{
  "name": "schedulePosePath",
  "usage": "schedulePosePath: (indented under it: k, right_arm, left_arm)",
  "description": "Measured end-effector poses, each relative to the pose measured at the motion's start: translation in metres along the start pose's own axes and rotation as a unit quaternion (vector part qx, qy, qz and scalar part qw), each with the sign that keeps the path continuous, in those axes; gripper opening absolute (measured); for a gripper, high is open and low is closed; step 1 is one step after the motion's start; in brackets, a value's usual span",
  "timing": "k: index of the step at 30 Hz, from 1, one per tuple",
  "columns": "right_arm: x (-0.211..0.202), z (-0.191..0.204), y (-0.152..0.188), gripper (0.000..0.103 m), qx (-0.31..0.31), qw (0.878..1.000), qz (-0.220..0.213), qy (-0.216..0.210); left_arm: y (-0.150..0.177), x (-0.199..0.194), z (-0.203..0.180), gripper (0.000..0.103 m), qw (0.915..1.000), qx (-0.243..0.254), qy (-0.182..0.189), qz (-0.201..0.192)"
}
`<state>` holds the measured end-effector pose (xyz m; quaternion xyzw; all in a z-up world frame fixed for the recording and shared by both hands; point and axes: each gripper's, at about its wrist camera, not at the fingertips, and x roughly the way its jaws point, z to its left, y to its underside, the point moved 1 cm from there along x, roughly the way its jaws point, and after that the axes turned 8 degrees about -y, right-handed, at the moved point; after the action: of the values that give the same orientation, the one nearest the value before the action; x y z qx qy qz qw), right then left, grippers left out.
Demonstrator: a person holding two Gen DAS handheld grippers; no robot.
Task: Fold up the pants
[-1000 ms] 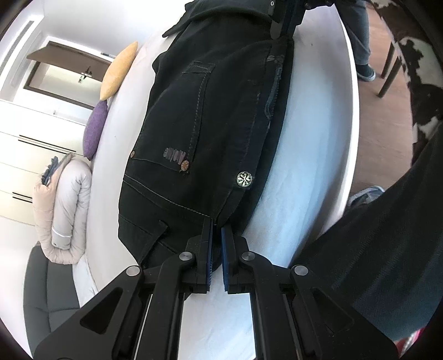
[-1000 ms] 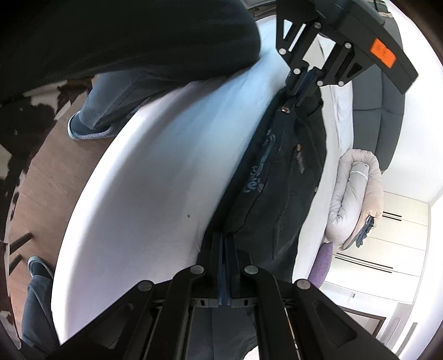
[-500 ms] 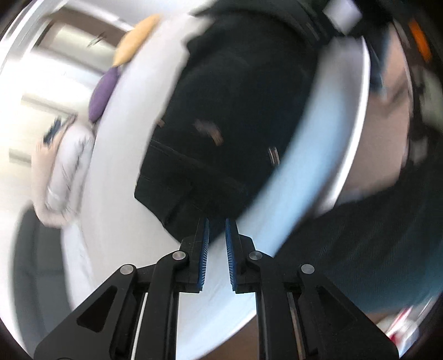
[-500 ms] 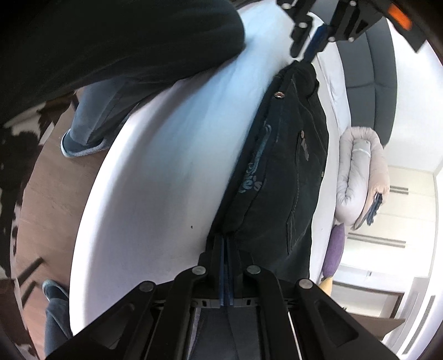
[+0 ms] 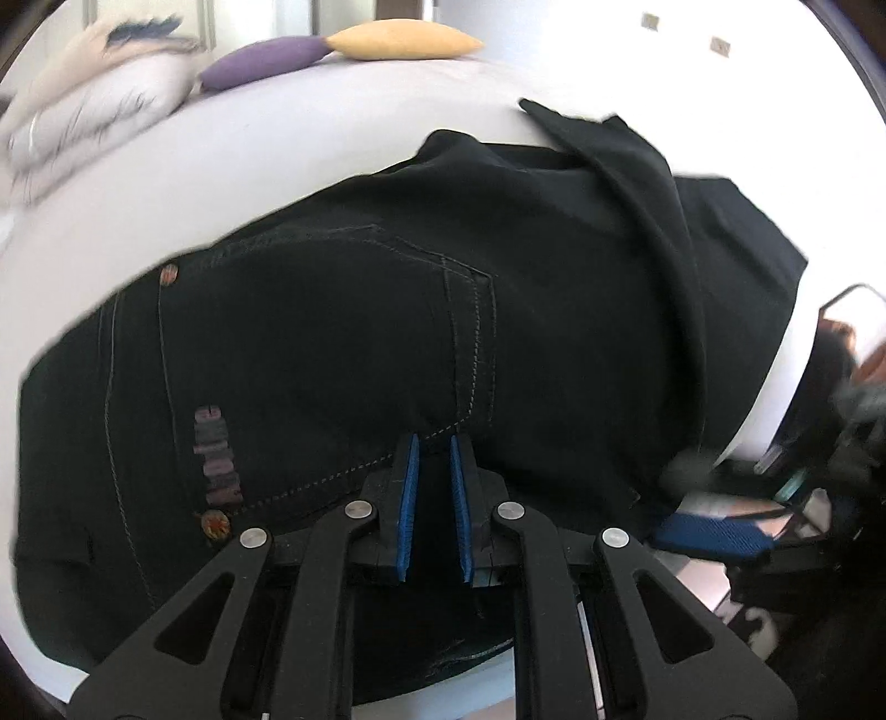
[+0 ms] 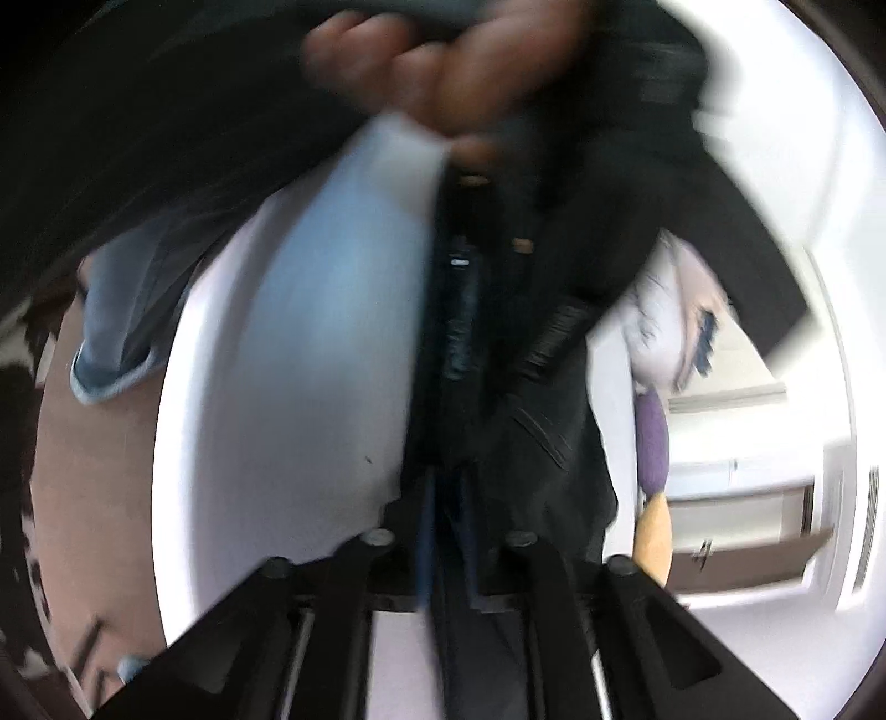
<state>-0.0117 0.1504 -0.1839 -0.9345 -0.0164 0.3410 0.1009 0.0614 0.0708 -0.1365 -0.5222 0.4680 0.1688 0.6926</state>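
Observation:
Black jeans (image 5: 332, 343) lie spread on the white bed (image 5: 249, 144), waist to the left, with a leg folded over at the upper right (image 5: 653, 183). My left gripper (image 5: 432, 443) is open a little and empty, just above the seat seam. In the blurred right wrist view, my right gripper (image 6: 448, 476) looks shut on the jeans' edge (image 6: 459, 343), which runs up from its fingers. A blue pad of the right gripper (image 5: 709, 531) shows at the jeans' right edge in the left wrist view.
A rolled pale blanket (image 5: 83, 99), a purple cushion (image 5: 260, 55) and a yellow cushion (image 5: 398, 39) lie at the bed's far side. The person's hand (image 6: 432, 66) and dark sleeve are close above. The bed's edge and brown floor (image 6: 88, 498) are on the left.
My left gripper let go of the waistband, opened and swung over the seat of the jeans. The right gripper kept its grip and moved, lifting the fabric; a leg now lies folded over.

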Motion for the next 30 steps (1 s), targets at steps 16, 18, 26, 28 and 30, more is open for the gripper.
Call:
schedulePosePath:
  k: [16,18,26,28,30]
  right_arm:
    - [0.096,-0.321,0.253,0.071,0.75,0.652,0.073,-0.085]
    - [0.126,-0.336,0.27,0.07,0.778,0.613,0.111,-0.087]
    - [0.202,-0.346,0.285,0.07,0.777,0.585,0.219,-0.078]
    - [0.213,-0.344,0.285,0.071,0.774,0.587,0.228,-0.069]
    - [0.214,-0.345,0.286,0.071,0.776,0.587,0.223,-0.057]
  left_arm:
    - [0.006,0.005,0.012,0.011,0.9966,-0.082,0.012,0.001]
    - [0.007,0.005,0.009,0.011,0.9965,-0.083,0.006,-0.002]
    - [0.009,0.006,0.006,0.011,0.9966,-0.082,-0.001,-0.008]
    - [0.009,0.006,0.006,0.011,0.9966,-0.081,-0.001,-0.009]
    - [0.011,0.004,0.006,0.011,0.9964,-0.085,0.0,-0.01]
